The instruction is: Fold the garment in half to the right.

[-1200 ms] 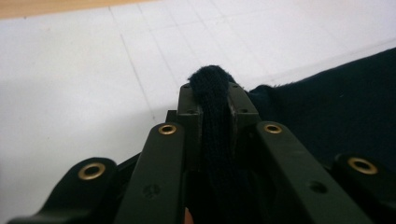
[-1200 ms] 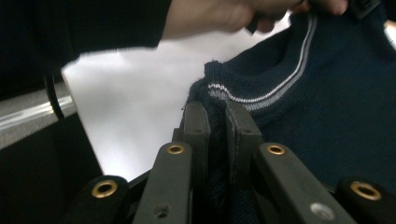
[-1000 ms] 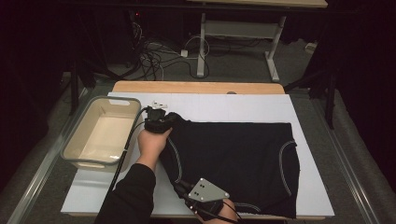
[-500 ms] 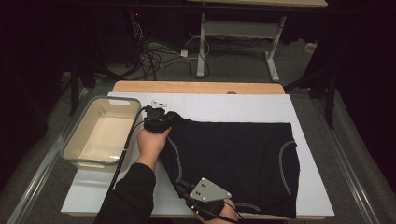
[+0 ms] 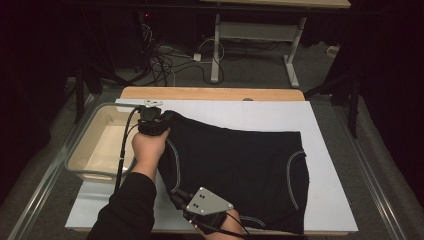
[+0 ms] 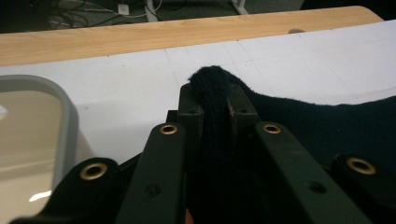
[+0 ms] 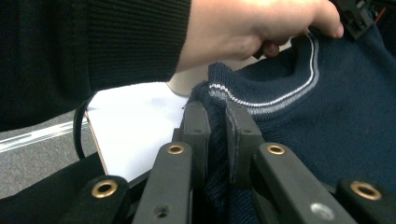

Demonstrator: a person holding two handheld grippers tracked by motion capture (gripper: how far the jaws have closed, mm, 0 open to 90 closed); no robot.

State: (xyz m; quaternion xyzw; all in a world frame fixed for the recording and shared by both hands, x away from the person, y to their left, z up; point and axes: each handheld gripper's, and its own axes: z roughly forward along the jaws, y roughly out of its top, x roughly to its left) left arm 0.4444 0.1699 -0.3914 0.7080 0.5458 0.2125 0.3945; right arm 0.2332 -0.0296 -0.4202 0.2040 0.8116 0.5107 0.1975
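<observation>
A dark navy knitted garment (image 5: 240,165) with grey-white trim lies spread on the white board (image 5: 330,200). My left gripper (image 5: 156,116) pinches its far left corner, lifted a little off the board; in the left gripper view a fold of the knit (image 6: 212,93) sits squeezed between the two jaws. My right gripper (image 5: 179,194), under its grey plate, grips the near left edge. In the right gripper view the trimmed hem (image 7: 215,95) is clamped between the jaws, with the other hand (image 7: 252,25) just beyond.
A beige plastic tub (image 5: 100,145) stands on the left of the board, close to my left gripper. The wooden table edge (image 5: 215,93) runs along the back. Cables (image 5: 170,65) and table legs lie on the floor behind.
Both grippers have risen slightly with the garment's left edge, which now bunches up a little at the far left corner.
</observation>
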